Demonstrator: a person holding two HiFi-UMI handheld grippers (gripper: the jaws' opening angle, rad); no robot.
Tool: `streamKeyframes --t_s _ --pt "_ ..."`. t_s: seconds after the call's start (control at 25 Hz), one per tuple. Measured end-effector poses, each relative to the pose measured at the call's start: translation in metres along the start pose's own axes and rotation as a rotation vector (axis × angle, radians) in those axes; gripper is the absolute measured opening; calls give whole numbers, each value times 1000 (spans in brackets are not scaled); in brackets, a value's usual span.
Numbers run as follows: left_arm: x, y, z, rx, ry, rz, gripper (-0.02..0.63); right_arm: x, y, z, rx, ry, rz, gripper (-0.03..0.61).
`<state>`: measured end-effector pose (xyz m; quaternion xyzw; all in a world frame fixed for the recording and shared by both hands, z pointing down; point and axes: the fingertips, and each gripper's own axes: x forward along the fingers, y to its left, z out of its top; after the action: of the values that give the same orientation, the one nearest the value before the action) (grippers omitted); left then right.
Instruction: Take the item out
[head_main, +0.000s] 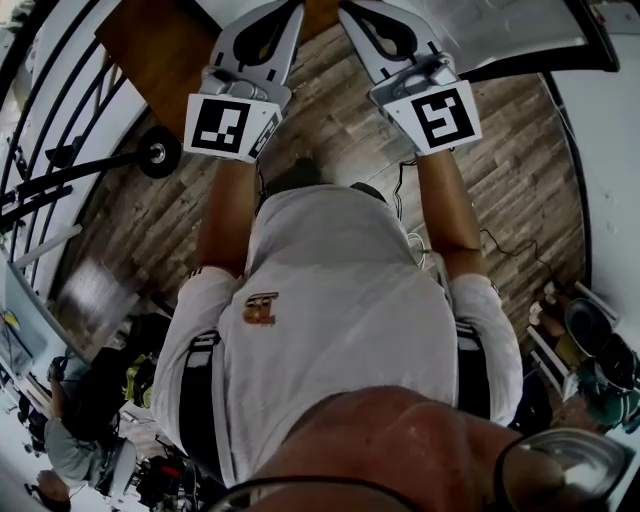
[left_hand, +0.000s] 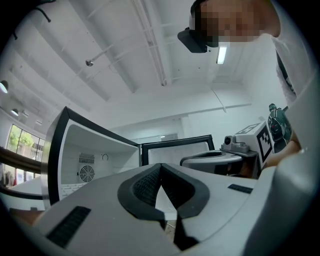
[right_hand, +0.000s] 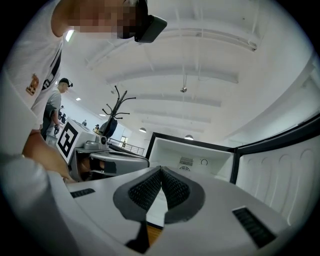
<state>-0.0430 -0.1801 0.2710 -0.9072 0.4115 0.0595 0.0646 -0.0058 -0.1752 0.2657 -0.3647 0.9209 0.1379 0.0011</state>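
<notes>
So, barely begun imo: the fridge (left_hand: 82, 150) stands w/ its door (left_hand: 175, 147) swung open, but no item shows in any view, so the taking-out is all left to do. Left claw (left_hand: 160, 165) and right claw (right_hand: 161, 170) are both pinched together, tips meeting on nothing, side by side and aimed at the open cavity. Where the item sits rel. to either I can't tell.

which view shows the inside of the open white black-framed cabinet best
The left gripper view: the white black-framed cabinet shows its slotted vent and round fan grille unobstructed. The right gripper view shows it partly behind the jaws; the head view catches barely an edge.
</notes>
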Motion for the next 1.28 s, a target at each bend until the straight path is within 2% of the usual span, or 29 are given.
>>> streamKeyframes --t_s 0.32,0.48,0.88,1.28 --pt "26 64 -7 -2 -6 -35 18 70 -23 -12 -15 21 -22 34" --pt "35 85 -11 -6 -9 -52 18 91 -33 -26 -10 94 -41 34" --pt "56 109 -14 -18 -24 -73 18 122 -59 -35 8 121 -85 34" --pt "87 122 -27 -20 -12 -69 18 145 -112 -60 113 161 -128 35"
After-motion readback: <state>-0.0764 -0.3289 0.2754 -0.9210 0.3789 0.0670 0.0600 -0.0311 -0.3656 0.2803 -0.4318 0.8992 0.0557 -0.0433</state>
